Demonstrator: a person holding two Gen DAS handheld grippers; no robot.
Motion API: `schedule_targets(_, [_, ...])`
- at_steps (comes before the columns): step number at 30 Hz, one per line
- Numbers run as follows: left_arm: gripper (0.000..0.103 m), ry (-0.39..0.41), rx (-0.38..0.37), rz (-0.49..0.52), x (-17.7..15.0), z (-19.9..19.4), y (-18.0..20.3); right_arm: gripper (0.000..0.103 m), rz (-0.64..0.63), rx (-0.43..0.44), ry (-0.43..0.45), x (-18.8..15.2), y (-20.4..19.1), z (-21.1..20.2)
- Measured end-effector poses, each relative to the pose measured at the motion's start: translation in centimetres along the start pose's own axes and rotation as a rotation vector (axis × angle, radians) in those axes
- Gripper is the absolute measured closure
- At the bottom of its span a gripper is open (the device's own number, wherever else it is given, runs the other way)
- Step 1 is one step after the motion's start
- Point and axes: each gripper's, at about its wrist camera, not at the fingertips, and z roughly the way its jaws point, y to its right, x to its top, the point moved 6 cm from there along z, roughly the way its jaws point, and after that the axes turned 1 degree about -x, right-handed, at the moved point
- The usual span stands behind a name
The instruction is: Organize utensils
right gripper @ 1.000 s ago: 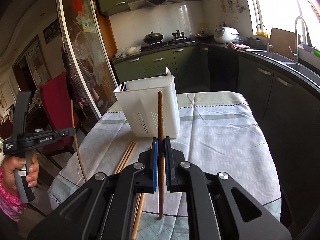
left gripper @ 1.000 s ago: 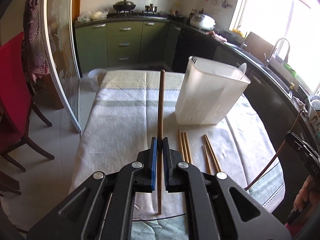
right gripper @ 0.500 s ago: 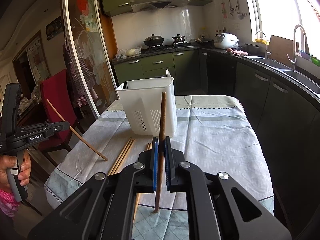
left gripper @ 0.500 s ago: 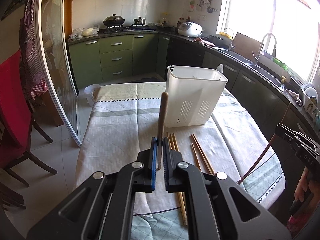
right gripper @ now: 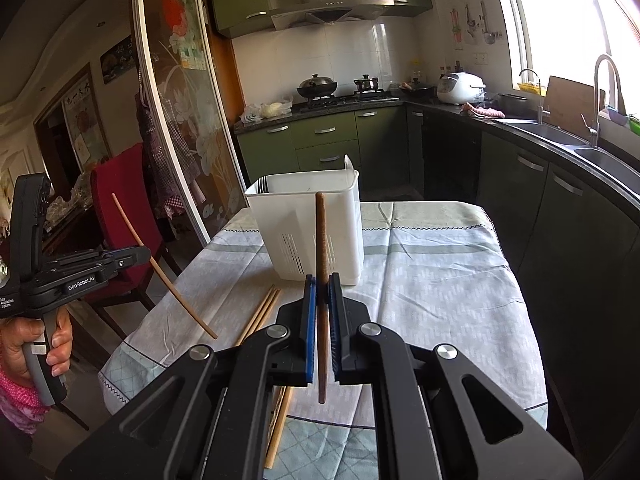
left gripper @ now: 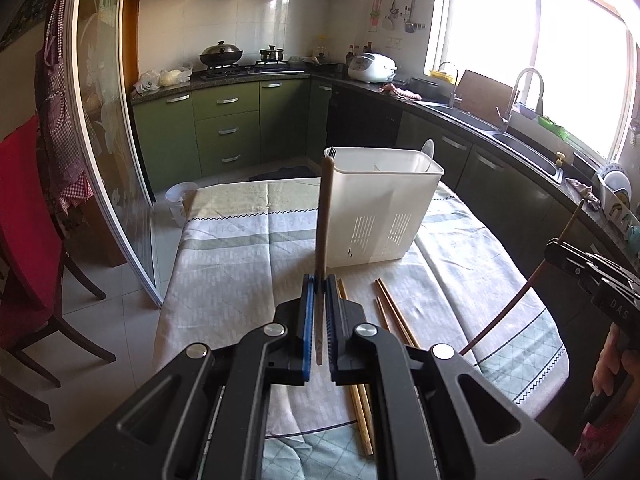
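Observation:
My left gripper (left gripper: 319,280) is shut on a light brown chopstick (left gripper: 323,232) that stands up between the blue pads; it also shows in the right wrist view (right gripper: 136,258). My right gripper (right gripper: 322,280) is shut on a dark brown chopstick (right gripper: 321,240), seen from the left wrist view (left gripper: 516,304) at the right. Both are held above the table, short of the white slotted utensil holder (left gripper: 384,208) (right gripper: 316,232). Several chopsticks (left gripper: 394,312) (right gripper: 262,312) lie on the cloth in front of the holder.
The table (left gripper: 228,264) has a pale checked cloth. A red chair (left gripper: 28,240) stands at the left. Green cabinets, a stove and a sink (left gripper: 520,144) line the back and right. A spoon and a fork stick out of the holder.
Both grippers have risen and tilted up with their chopsticks; the holder now sits lower and nearer the centre of each view. The left chopstick has swung to a slant.

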Motion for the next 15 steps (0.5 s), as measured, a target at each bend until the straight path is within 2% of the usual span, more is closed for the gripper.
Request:
schedule_targets(3, [0.097, 0.008, -0.008, 0.0, 0.4, -0.3, 0.0, 0.096, -0.001, 0.014, 0.007, 0.9, -0.3, -0.2])
schedule_targets(7, [0.097, 0.032, -0.025, 0.004, 2.2, -1.4, 0.3, 0.096, -0.008, 0.039, 0.054, 3.9, -1.0, -1.0])
schedule_targets(15, [0.097, 0.149, -0.068, 0.026, 9.8, -5.0, 2.2, 0.096, -0.02, 0.069, 0.245, 13.5, -2.6, -2.5])
